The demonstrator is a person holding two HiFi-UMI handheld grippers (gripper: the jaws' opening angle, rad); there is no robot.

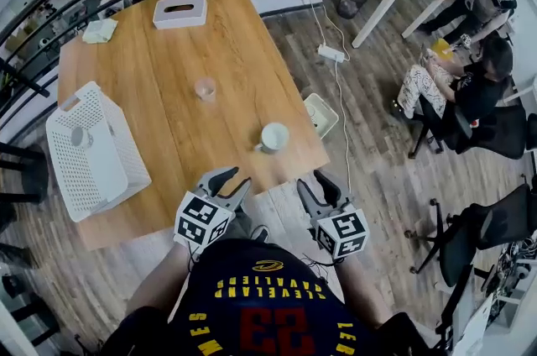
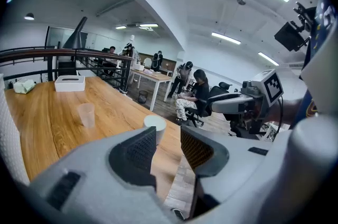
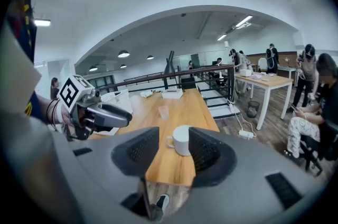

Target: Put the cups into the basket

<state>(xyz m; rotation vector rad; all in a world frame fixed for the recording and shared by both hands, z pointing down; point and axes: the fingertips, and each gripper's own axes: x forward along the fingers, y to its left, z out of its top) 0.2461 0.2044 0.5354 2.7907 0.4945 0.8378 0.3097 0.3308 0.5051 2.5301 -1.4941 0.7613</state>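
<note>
1. A wooden table (image 1: 159, 77) fills the head view. A person stands at its near edge with a gripper in each hand.
2. The left gripper (image 1: 230, 181) and the right gripper (image 1: 317, 185) hover just off the table's near edge. Both have their jaws spread apart and hold nothing.
3. A white mug (image 1: 273, 136) stands upright near the table's near right corner, its handle toward the table's left side. In the right gripper view it is framed between that gripper's jaws but lies ahead of them, untouched.
4. A clear plastic cup (image 1: 205, 89) stands upright near the table's middle.
5. A white mesh basket (image 1: 63, 140) sits at the table's left edge. A small round thing inside may be a cup.
6. The step in hand is probably the right gripper's reach for the mug.
7. To do it well, come in low over the near edge with jaws wide and straddle the mug's body clear of the handle. Close only once both pads flank the wall, since a nudge could push the mug toward the table's right edge.
</note>
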